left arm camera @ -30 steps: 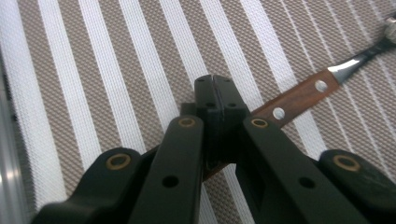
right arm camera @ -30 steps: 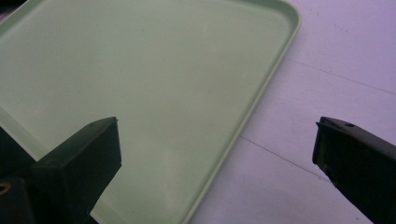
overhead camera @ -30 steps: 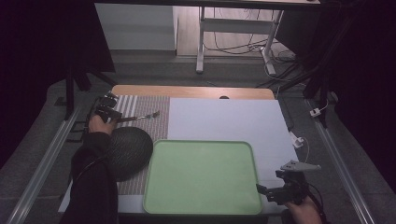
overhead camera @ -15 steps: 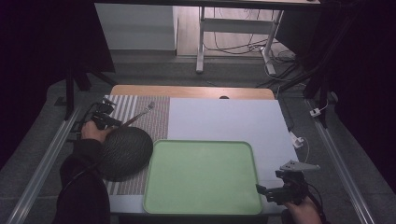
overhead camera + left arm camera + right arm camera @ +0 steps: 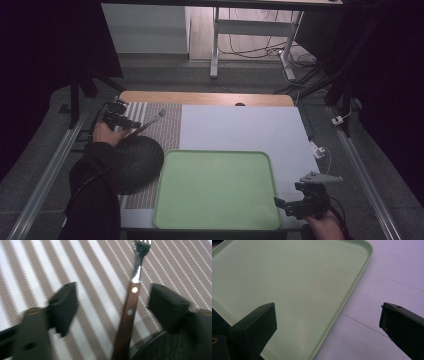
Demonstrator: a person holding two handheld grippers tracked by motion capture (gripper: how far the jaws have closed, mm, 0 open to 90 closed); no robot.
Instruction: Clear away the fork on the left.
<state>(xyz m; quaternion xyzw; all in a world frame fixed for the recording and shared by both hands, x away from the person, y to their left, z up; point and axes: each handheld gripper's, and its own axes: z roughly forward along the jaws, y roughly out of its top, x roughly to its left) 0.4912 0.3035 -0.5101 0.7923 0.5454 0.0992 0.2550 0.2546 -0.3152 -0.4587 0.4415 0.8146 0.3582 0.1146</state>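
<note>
fork (image 5: 128, 315) between wide-open jaws of left gripper (image 5: 112, 302), not gripped

jaws just opened; pads clear of the wood handle. fork lies on striped placemat (image 5: 167, 127), handle end by dark round mat (image 5: 132, 162), tines pointing away. right gripper (image 5: 327, 317) open w/ nothing in it, over corner of green tray (image 5: 287, 277).

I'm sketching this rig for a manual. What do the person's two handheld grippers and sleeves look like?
Both are black. The left gripper has two blocky, matte black jaws. The right gripper carries a grey three-cornered plate on top. A dark cable runs along the long dark sleeve.
</note>
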